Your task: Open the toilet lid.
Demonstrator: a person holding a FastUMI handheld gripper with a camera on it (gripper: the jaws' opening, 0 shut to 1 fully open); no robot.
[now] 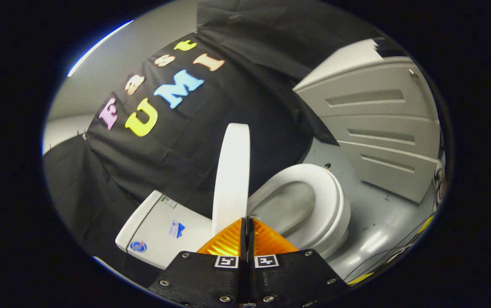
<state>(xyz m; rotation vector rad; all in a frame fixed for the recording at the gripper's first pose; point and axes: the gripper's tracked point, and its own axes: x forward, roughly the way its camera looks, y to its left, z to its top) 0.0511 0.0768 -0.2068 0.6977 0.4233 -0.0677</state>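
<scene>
Grey glossy floor [373,222], with scattered dark specks. Carries white toilet [313,205]; lid [232,171] upright. Grey panelled cabinet [382,141] stands beyond toilet, along floor's far edge.

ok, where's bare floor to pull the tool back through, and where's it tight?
Free: bare grey floor between the toilet seat and the grey panelled door. Tight: the tool, fingers closed together, sits right at the raised lid, which stands on edge between the tank and the open bowl.
</scene>
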